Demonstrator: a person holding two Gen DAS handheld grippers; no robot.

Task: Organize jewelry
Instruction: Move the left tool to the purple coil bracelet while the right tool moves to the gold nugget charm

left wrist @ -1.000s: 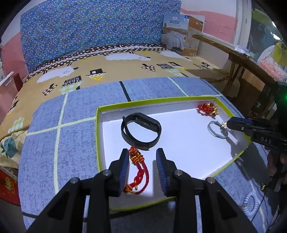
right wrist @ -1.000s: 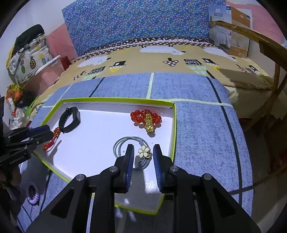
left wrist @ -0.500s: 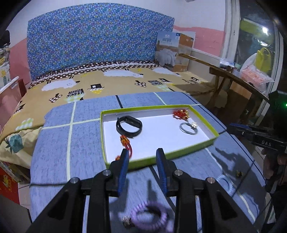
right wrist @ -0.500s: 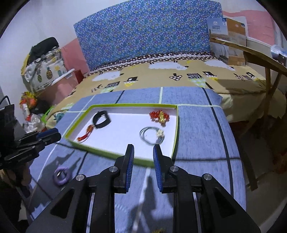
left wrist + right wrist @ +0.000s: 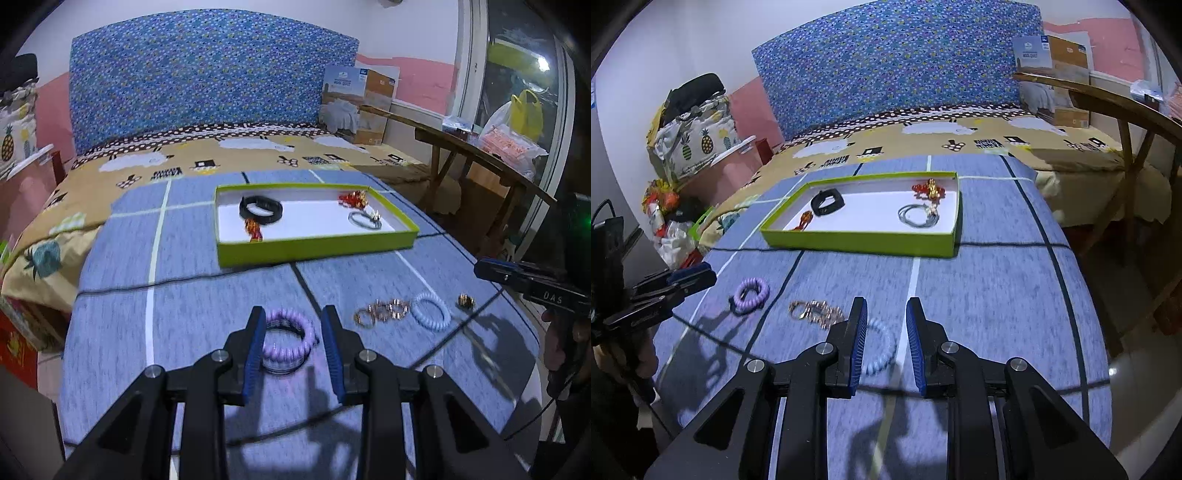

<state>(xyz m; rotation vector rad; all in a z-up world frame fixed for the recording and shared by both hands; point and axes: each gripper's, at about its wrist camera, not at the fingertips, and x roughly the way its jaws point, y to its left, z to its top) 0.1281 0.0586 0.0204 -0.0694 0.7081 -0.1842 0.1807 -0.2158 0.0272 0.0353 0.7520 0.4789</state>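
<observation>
On the blue blanket (image 5: 207,295) a green tray (image 5: 317,245) sits toward the far edge, and four pieces lie in it: a black band (image 5: 260,211) at its far left with a red tassel (image 5: 254,230) just beside it, a red bead bracelet (image 5: 352,198) in the far right corner, and a grey ring (image 5: 364,220) close to the right wall. Near the front edge of the blanket lies a row of loose pieces: a purple coil band (image 5: 286,341), a gold chain (image 5: 382,312), a white coil band (image 5: 430,315) and a small gold piece (image 5: 464,301). The left gripper (image 5: 293,354) hangs over the purple coil band with its fingers spread wide and empty, the band seen between them. The right gripper (image 5: 886,349) hovers by the white coil band, fingers parted and gripping nothing.
</observation>
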